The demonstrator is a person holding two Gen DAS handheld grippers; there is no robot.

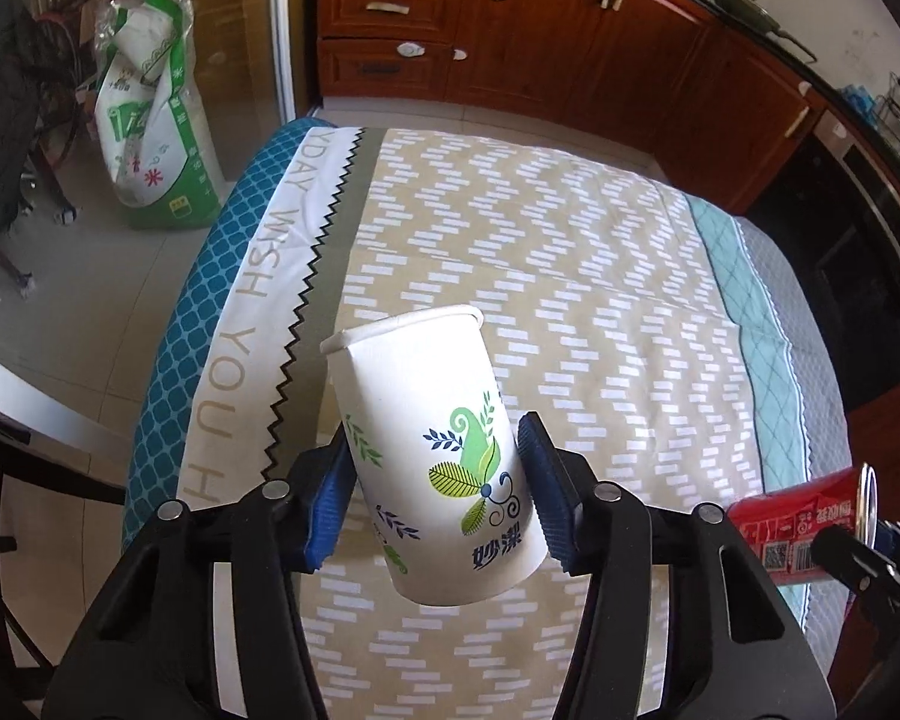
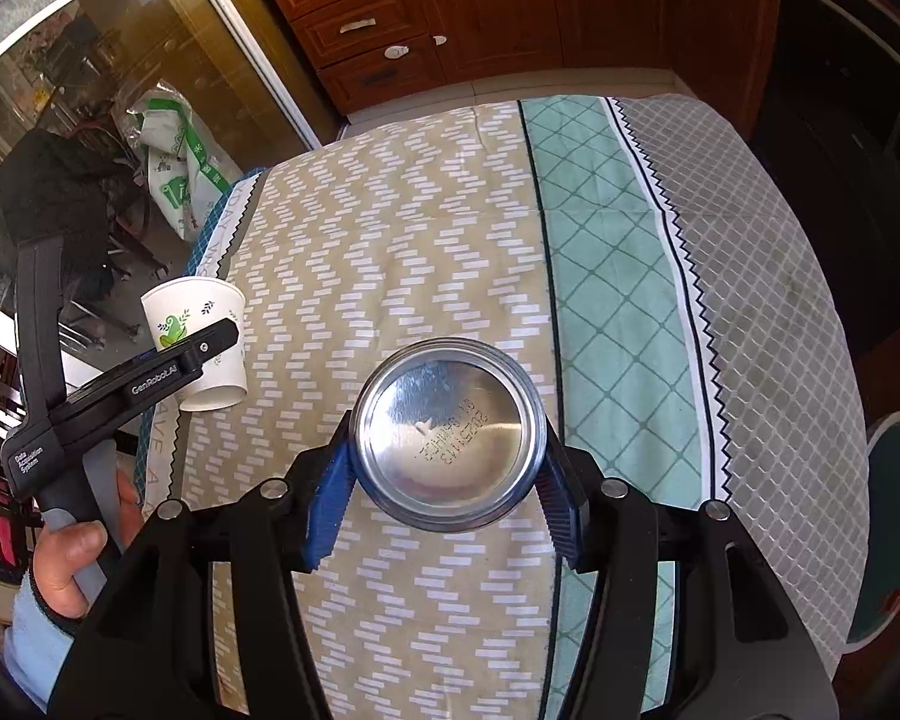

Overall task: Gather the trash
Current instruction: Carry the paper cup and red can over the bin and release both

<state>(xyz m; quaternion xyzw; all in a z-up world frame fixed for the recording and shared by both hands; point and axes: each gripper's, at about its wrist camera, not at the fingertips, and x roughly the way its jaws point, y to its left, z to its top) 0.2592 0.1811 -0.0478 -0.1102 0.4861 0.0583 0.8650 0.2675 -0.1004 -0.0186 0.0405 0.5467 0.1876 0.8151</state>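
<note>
While both pieces of trash sit inside their tongs, the coming move turns on how each lies there. The left tongs (image 1: 435, 489) are clamped on a white paper cup (image 1: 435, 450) printed with green leaves: the blue ribbed pads (image 1: 327, 507) press its lower wall from either side, and the cup's long axis runs forward and away from the tongs, rim at the far end, base tilted back toward the camera. It appears lifted off the surface (image 1: 600, 276), which wears a patterned cloth. The right tongs (image 2: 447, 480) are clamped on a red drink can (image 2: 447, 450), pads on opposite sides of its body; the can's long axis points nearly straight along the tongs, so the right wrist view shows only one round silver end with stamped code. From the left wrist view the same can shows as a red cylinder at the right edge, well apart from the cup. Each hand already has its own item, so neither needs to reach across. A round dark-green thing (image 2: 888, 528) on the floor right of the surface may be a bin, though I cannot tell; if so, the right hand is nearer.

Count: one paper cup, one can, two tongs. No other trash shows on the cloth.
</note>
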